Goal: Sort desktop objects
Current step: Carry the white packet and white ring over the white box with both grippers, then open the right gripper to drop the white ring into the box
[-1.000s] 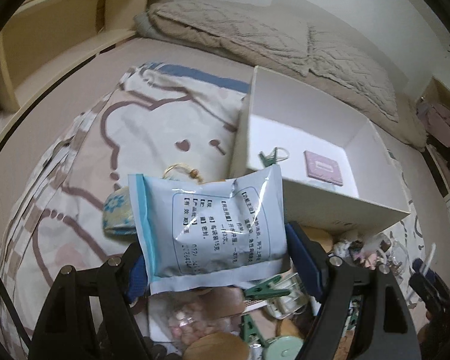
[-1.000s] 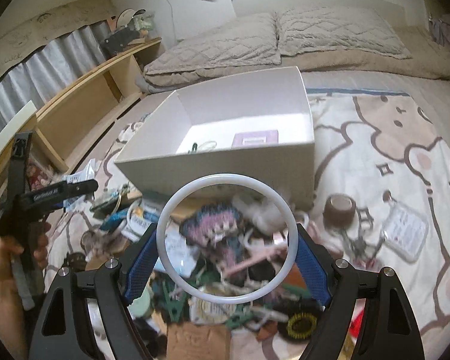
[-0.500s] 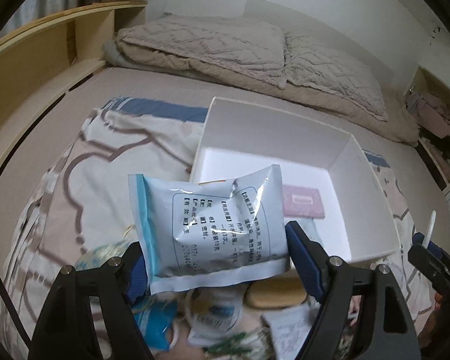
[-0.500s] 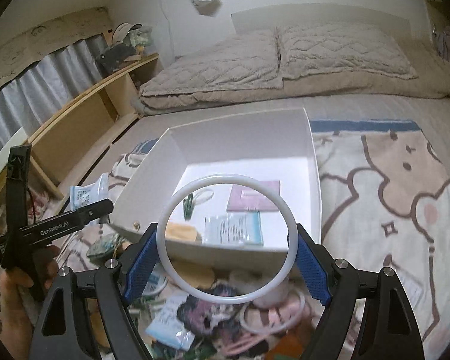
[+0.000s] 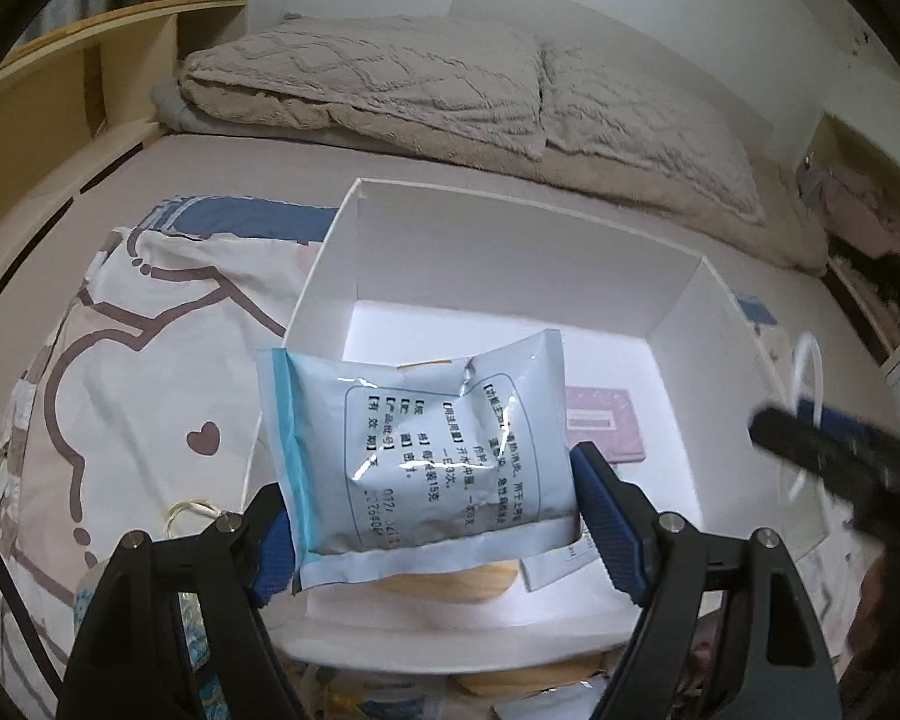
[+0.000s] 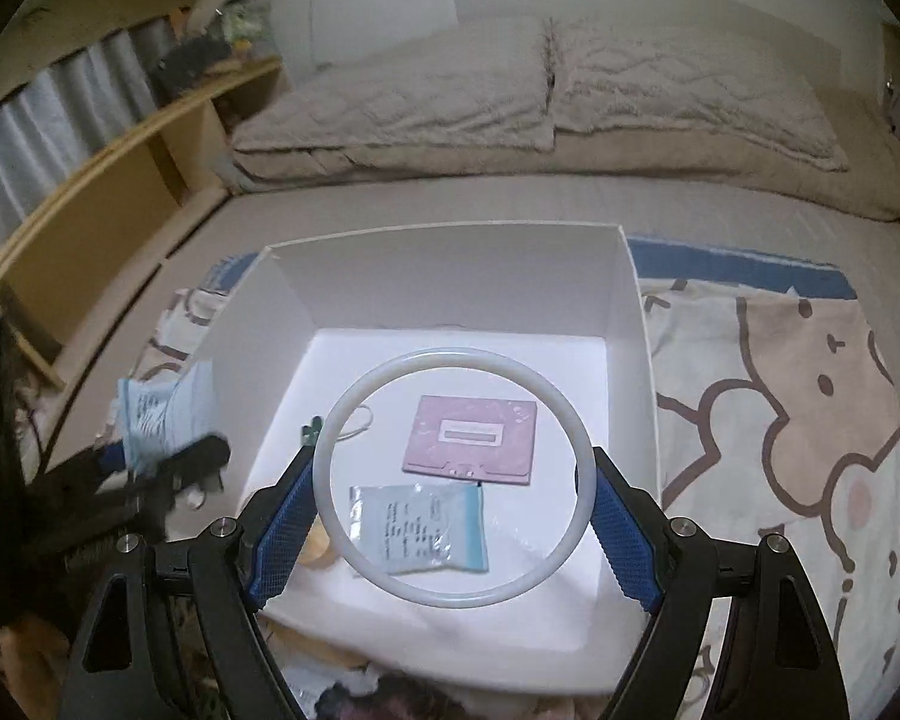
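Right, drop-off step: my left hand-held gripper [image 5: 429,531] is clenched on the sachet [image 5: 417,456], hanging over the box [image 5: 510,240] by its near wall. My right hand-held gripper [image 6: 453,531] grips the ring [image 6: 453,477] above the box floor, card [image 6: 471,441] at twelve o'clock inside. Next, I reckon, lower both and let go gently.

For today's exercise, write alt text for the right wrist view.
The right gripper clamps a white plastic ring over an open white cardboard box on a bed. Inside lie a pink card, a pale blue sachet and a green clip.
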Demonstrator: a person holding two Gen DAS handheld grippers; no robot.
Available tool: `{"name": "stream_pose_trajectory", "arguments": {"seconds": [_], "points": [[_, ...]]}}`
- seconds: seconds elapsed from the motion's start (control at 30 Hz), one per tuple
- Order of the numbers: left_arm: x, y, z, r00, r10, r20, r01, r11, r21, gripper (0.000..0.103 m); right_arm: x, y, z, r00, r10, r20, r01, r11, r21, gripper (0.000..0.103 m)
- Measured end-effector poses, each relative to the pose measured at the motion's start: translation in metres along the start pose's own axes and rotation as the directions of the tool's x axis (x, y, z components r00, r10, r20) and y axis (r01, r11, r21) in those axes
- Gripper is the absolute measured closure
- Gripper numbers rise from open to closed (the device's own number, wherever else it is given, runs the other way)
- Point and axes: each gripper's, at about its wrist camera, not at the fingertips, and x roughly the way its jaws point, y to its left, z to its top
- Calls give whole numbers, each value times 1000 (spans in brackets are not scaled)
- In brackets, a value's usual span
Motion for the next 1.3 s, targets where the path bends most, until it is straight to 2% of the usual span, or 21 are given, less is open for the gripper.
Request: {"name": "stream_pose_trajectory", "arguments": {"seconds": [0.13, 0.27, 0.37, 0.47, 0.63, 0.73, 0.9, 1.13, 1.3], "points": [[3, 1, -2, 1000, 3, 2, -3, 1000, 10, 22, 27, 4, 12, 997, -14, -80, 14, 1000, -1, 18], [5, 2, -4, 1000, 5, 7, -5, 1000, 25, 22, 56, 8, 21, 984, -40, -173, 43, 999, 16, 18], [6, 5, -4, 1000, 17, 13, -17, 999, 27, 22, 71, 4, 25, 978, -27, -205, 42, 997, 68, 18], [4, 7, -3, 1000, 1, 20, -1, 1000, 11, 22, 82, -4, 27, 975, -53, -215, 77, 991, 105, 18], [3, 8, -2, 999, -7, 31, 6, 1000, 15, 22, 84, -14, 31, 981, -45, -187, 75, 985, 157, 17], [3, 7, -1, 1000, -11, 29, 11, 1000, 19, 22, 83, -11, 32, 987, 14, -160, 13, 985, 171, 0], [5, 9, -1, 1000, -16, 25, 15, 1000, 21, 22, 68, 1, 33, 991, -66, -119, 76, 994, 77, 0], [8, 8, -2, 999, -37, 15, 37, 999, 17, 22, 18, -4, 22, 999, -35, 14, 34, 998, 59, 0], [7, 0, -4, 1000, -31, 3, 31, 999, 43, 22, 4, -8, -1, 1000, -21, 20, 20, 999, 44, 0]]}}
